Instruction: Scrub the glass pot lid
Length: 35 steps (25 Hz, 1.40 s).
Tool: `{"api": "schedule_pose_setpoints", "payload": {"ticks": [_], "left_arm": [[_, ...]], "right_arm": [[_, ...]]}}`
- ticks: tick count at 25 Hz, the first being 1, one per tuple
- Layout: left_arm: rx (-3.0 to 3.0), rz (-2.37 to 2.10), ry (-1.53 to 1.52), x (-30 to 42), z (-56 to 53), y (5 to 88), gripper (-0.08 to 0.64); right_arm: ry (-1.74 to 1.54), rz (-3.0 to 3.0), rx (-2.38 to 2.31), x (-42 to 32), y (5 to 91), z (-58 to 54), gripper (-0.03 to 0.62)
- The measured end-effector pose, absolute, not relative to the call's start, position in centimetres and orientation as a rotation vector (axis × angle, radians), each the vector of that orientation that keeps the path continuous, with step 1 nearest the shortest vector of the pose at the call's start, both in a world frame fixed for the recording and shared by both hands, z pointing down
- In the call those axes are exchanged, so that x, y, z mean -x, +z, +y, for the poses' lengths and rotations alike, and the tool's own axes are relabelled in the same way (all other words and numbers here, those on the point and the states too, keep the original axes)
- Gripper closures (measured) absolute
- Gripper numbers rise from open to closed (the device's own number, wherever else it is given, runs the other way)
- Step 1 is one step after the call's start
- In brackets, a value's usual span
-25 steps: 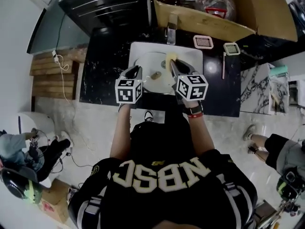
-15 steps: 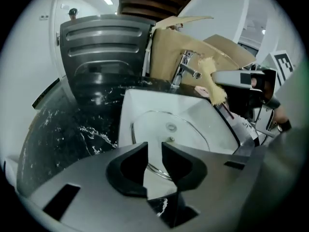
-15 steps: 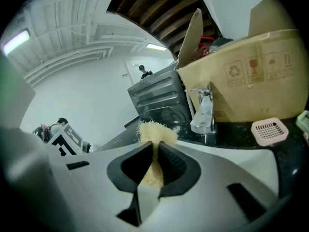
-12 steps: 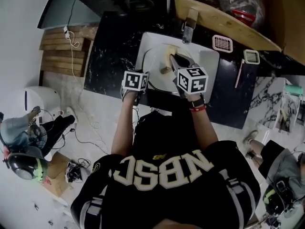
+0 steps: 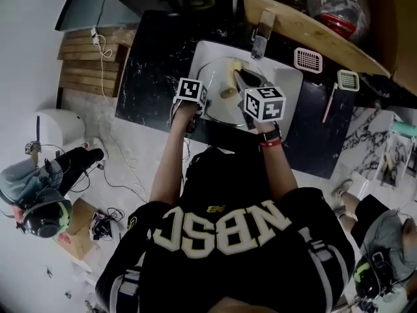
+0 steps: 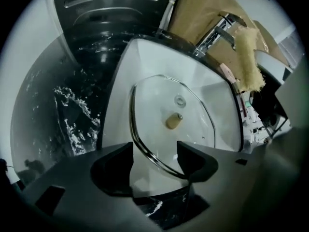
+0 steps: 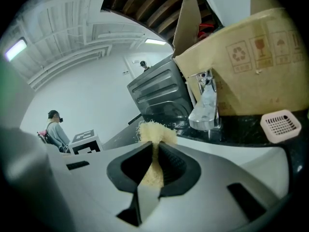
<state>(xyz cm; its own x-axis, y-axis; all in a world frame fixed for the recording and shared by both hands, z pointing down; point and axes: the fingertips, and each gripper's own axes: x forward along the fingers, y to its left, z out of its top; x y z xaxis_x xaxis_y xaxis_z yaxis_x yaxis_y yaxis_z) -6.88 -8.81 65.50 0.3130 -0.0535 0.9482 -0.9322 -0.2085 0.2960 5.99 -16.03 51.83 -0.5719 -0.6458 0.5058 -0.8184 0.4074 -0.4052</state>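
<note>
Two grippers work over one white sink [image 5: 287, 83]. The left gripper [image 6: 154, 152] points steeply down. Its jaws have just been opening and now stand wide, with the near rim of the one glass pot lid [image 6: 159, 98] showing in the gap and neither pad pressing on it. The right gripper [image 7: 155, 151] is clamped on one yellow fibrous sponge [image 7: 153, 132], whose frayed end sticks out past the jaws.

The lid lies flat in the sink, its single knob [image 6: 172, 121] up. The left gripper view shows it whole.

Behind the sink stand one faucet [image 7: 205, 108] and one cardboard box [image 7: 251, 66]. The head view alone shows two plastic grids [image 5: 308, 60] [image 5: 348, 79] on the black surface [image 5: 156, 77]. The right gripper view shows one of them, and a distant person [image 7: 55, 132].
</note>
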Motion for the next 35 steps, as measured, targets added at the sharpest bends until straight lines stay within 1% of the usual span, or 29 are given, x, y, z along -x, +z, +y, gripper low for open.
{"api": "schedule_pose_setpoints", "payload": {"ticks": [4,7,8,9,14,16,20,23,28,35], "left_arm": [[-1.451,-0.912,1.089,6.6,-8.2,66.8,0.261],[-1.423,-0.955,1.115,7.1,-8.6,67.1,0.268],[-1.415,-0.976,1.130,7.4,-8.6,67.1,0.292],[-1.407,-0.995,1.143,7.7,-8.6,67.1,0.354],[-1.410,-1.021,1.117,7.9,-8.8,66.9,0.380],[-1.417,-1.028,1.054,8.0,-9.3,66.6,0.401],[-1.429,-1.029,0.811,7.8,-10.5,65.4,0.445],[-1.448,-1.026,0.706,7.4,-10.8,64.6,0.449],[-1.464,-1.028,0.634,7.3,-10.8,64.0,0.453],[-1.474,-1.008,0.494,7.9,-10.8,62.9,0.463]], "right_arm": [[0.932,-2.383,-1.279,-6.5,52.4,-15.9,0.545],[0.942,-2.368,-1.295,-7.0,52.7,-16.0,0.545],[0.947,-2.362,-1.300,-7.2,52.8,-16.0,0.545],[0.952,-2.358,-1.302,-7.3,53.1,-16.0,0.545],[0.965,-2.359,-1.302,-7.5,53.7,-16.1,0.545],[0.965,-2.352,-1.312,-7.5,53.4,-16.2,0.545],[0.975,-2.342,-1.303,-7.4,54.3,-15.9,0.545],[0.976,-2.333,-1.293,-7.3,54.8,-15.7,0.545],[0.964,-2.322,-1.256,-6.8,55.3,-15.6,0.545],[0.824,-2.408,-1.003,-2.3,57.1,-15.5,0.546]]}}
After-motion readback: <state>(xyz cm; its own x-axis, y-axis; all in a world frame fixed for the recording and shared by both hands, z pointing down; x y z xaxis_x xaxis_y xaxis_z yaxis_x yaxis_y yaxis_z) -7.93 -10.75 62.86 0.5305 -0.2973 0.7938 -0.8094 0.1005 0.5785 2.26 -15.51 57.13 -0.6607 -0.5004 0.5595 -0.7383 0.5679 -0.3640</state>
